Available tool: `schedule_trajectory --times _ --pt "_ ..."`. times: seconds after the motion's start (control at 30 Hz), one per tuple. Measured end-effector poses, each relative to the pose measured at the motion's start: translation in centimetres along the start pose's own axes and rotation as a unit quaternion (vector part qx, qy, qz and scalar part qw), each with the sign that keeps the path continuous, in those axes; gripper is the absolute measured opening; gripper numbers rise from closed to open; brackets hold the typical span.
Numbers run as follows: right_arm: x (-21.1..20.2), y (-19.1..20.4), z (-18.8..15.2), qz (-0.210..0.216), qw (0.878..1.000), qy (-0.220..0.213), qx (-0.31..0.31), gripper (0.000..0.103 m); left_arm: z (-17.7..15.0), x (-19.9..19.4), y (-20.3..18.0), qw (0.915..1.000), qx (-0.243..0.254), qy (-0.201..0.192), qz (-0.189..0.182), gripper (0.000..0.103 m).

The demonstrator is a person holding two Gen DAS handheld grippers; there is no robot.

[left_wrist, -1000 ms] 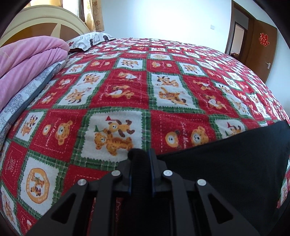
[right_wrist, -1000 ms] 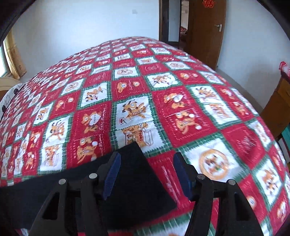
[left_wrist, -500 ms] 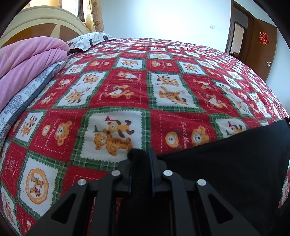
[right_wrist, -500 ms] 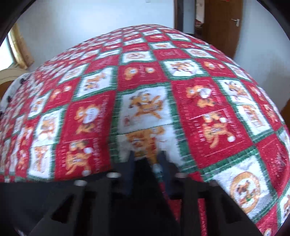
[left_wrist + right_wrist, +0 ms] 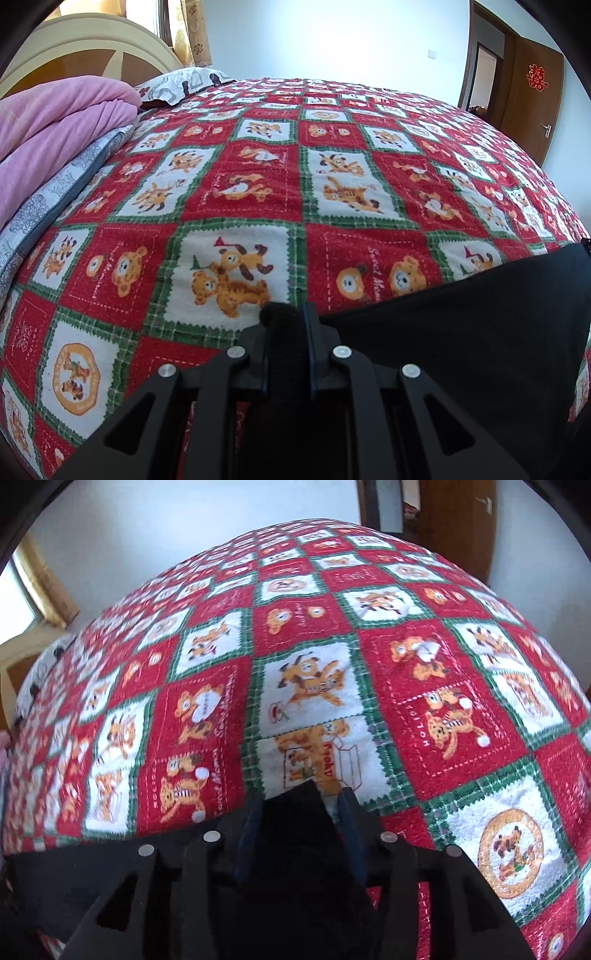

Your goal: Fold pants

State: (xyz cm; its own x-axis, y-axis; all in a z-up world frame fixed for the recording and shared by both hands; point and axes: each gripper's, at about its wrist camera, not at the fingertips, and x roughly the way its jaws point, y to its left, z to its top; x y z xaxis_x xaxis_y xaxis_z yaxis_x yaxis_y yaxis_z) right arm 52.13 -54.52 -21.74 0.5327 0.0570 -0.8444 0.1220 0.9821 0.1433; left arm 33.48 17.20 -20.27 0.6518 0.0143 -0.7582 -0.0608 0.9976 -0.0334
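My left gripper (image 5: 285, 321) pinched the black pants (image 5: 461, 332); right gripper (image 5: 301, 805), opening, loosely straddled their blurred corner.

You had bright daylight from window (image 5: 162, 22); wall (image 5: 332, 37) washed out. Left view sharp; right view softly blurred. Fisheye bulged bedspread (image 5: 258, 177), dark vignette at corners. Black pants (image 5: 461, 332) showed no detail.

A red, green and white bear-print bedspread (image 5: 258, 192) covers the bed. At its head edge lie a folded pink blanket (image 5: 55, 122) on a grey patterned sheet (image 5: 62, 184), a patterned pillow (image 5: 181, 83) and a cream headboard (image 5: 92, 48). A brown door (image 5: 532, 92) stands beyond the far corner.
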Motion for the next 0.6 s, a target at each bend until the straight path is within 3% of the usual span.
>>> schedule_trajectory --times 0.13,0.17,0.2,0.3,0.6 --pt "0.1 0.0 -0.3 0.004 1.0 -0.005 -0.015 0.045 0.0 0.0 0.0 1.0 -0.001 0.0 -0.001 0.015" --pt "0.1 -0.3 -0.3 0.008 1.0 -0.006 -0.011 0.039 0.0 0.0 0.0 1.0 -0.001 0.0 -0.001 0.015" --pt "0.1 -0.5 -0.4 0.006 1.0 -0.006 -0.008 0.027 0.0 0.0 0.0 1.0 -0.001 0.0 -0.001 0.015" --pt "-0.3 -1.4 -0.4 0.024 1.0 -0.009 0.015 0.009 0.0 0.0 0.0 1.0 -0.001 -0.001 -0.001 0.015" --pt "-4.1 0.8 -1.3 -0.002 0.999 -0.053 -0.005 0.007 0.0 0.0 -0.1 1.0 0.003 0.0 0.0 0.015"
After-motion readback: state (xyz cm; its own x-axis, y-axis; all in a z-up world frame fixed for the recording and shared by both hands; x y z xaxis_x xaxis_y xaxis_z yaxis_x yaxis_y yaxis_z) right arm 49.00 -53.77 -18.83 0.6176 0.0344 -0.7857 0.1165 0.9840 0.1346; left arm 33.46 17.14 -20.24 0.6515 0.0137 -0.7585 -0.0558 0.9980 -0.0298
